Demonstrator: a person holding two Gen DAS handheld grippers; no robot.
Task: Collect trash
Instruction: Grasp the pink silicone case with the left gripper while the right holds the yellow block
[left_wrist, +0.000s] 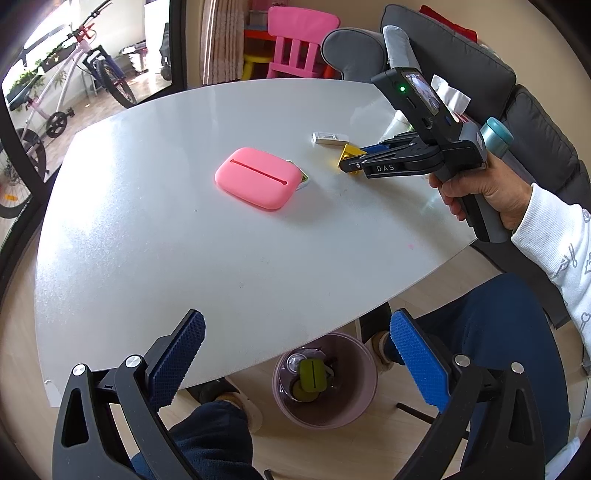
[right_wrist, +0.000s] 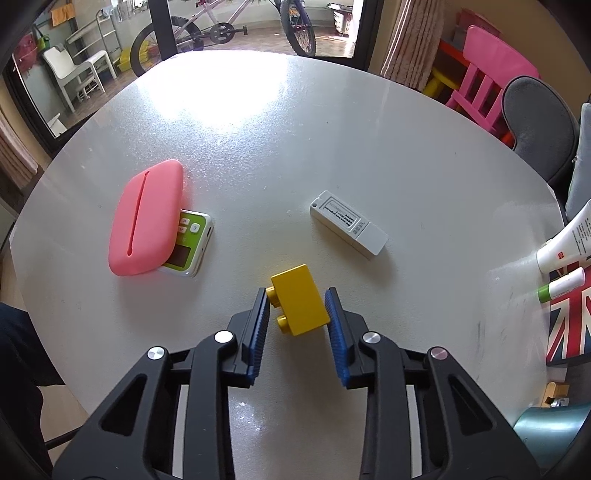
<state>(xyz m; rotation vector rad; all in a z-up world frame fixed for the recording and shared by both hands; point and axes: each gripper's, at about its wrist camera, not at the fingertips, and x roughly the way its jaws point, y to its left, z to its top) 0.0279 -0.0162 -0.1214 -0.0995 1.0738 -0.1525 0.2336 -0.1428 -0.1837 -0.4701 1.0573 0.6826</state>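
Note:
A yellow toy brick (right_wrist: 301, 304) lies on the white table (right_wrist: 295, 129), and my right gripper (right_wrist: 297, 295) is shut on it, one blue pad against its studs and the other against its far side. In the left wrist view the same right gripper (left_wrist: 347, 162) points down at the brick (left_wrist: 349, 152). My left gripper (left_wrist: 295, 319) hangs open over the table's near edge with nothing between its pads. Under that edge a pink bin (left_wrist: 332, 413) stands on the floor with a green object (left_wrist: 313, 374) inside.
A pink case (right_wrist: 146, 218) rests partly on a green-and-white device (right_wrist: 186, 245). A white stick-shaped box (right_wrist: 347, 221) lies beyond the brick. White tubes (right_wrist: 565, 240) and a flag-patterned item (right_wrist: 569, 321) crowd the right edge. The person's legs (left_wrist: 480, 332) flank the bin.

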